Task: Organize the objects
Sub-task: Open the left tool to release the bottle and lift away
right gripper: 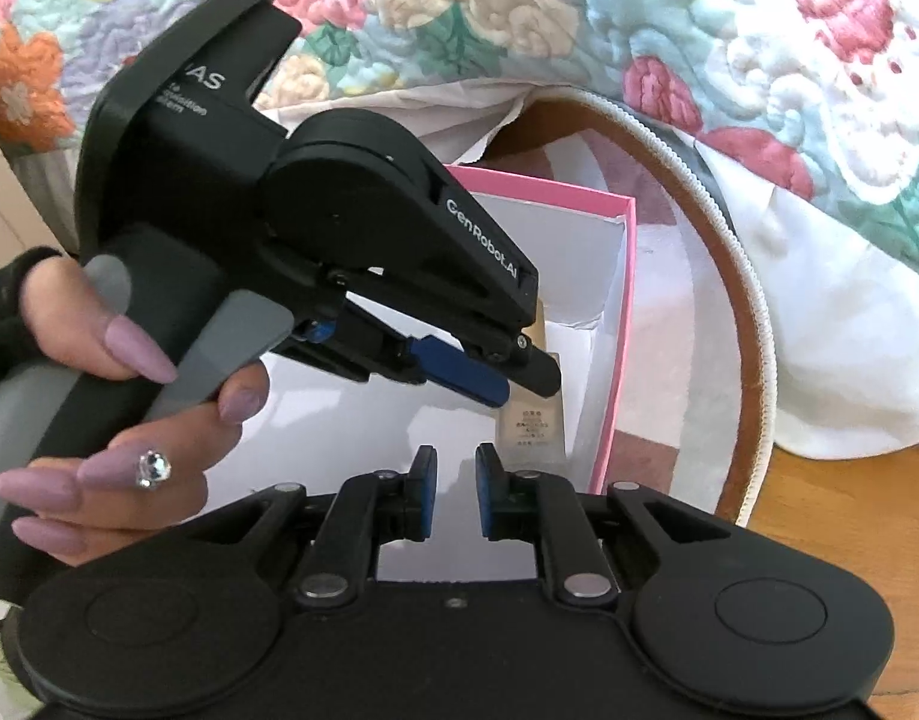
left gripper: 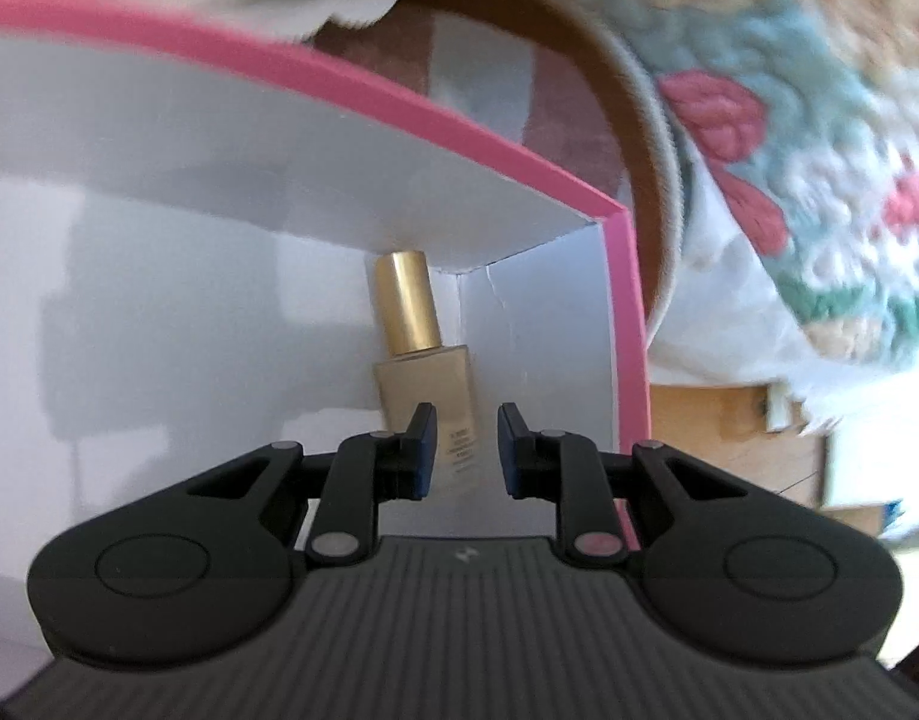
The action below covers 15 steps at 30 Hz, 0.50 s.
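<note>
Your left gripper (left gripper: 464, 443) reaches into the pink-rimmed white box (left gripper: 630, 324) with its jaws parted and nothing between them, the gold-capped bottle (left gripper: 420, 354) lying just ahead in the box's far corner. Your right gripper (right gripper: 456, 486) hovers over the near edge of the box, jaws slightly apart and empty, with the flowered quilt (right gripper: 759, 60) beyond.

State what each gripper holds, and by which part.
Neither holds anything. The left gripper stands open near the gold-capped bottle in the pink-rimmed box; the right gripper is open.
</note>
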Tool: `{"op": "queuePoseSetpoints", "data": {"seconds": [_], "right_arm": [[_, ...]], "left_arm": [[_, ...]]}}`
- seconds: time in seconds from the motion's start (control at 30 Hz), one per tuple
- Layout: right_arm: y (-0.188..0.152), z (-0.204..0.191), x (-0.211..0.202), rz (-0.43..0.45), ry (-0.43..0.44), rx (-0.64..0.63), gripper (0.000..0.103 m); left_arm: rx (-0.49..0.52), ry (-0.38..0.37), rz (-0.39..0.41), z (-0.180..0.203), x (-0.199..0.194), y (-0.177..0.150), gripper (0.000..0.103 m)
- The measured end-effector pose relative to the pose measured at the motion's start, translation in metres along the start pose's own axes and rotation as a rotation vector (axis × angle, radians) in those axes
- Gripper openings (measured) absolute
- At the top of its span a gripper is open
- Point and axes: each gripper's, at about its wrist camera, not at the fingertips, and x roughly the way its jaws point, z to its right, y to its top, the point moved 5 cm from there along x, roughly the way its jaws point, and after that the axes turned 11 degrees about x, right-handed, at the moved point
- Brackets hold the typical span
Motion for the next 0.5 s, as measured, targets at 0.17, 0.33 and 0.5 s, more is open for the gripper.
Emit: {"op": "queuePoseSetpoints", "data": {"seconds": [0.17, 0.33, 0.5], "right_arm": [[-0.004, 0.001, -0.011, -0.016, 0.044, 0.042, 0.026], [-0.013, -0.012, -0.039, -0.031, 0.063, 0.047, 0.046], [-0.015, -0.027, -0.067, -0.036, 0.082, 0.027, 0.059]], "left_arm": [[0.145, 0.11, 0.003, 0.016, -0.04, -0.01, 0.03], [0.192, 0.164, -0.023, 0.021, -0.098, -0.057, 0.044], [0.29, 0.272, -0.018, 0.043, -0.149, -0.084, 0.056]]}}
